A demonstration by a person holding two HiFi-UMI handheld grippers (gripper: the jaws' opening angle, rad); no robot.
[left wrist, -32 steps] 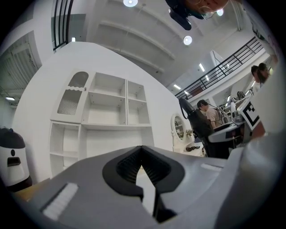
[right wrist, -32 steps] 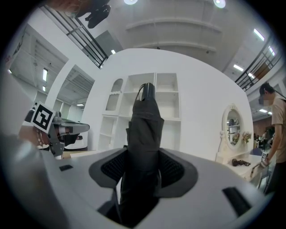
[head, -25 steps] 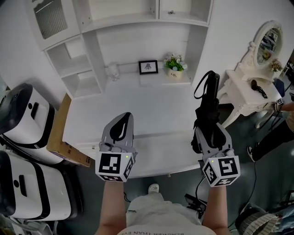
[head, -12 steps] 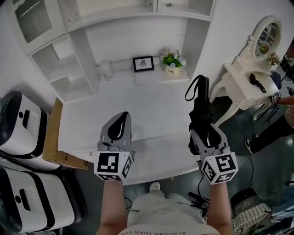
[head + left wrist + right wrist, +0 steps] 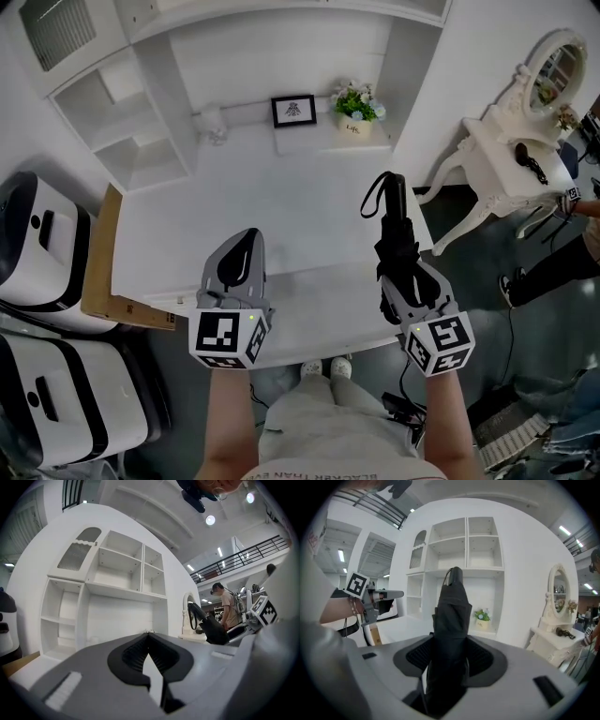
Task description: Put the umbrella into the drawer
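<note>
Compared with 1 second ago, both our tools have sunk toward the near edge of the worktop (image 5: 281, 202). The folded black umbrella (image 5: 395, 234) has shifted left in the frame and now hangs above the worktop's right corner. The right tool (image 5: 411, 279) stays clamped on the umbrella's lower half, with the strap loop pointing toward the top of the frame. The left tool (image 5: 246, 248) sits lower left of centre, its jaws together with nothing between them. No view shows an open drawer, so we judge that opening it comes first. That is likely work for the free left tool while the right keeps hold of the umbrella.
</note>
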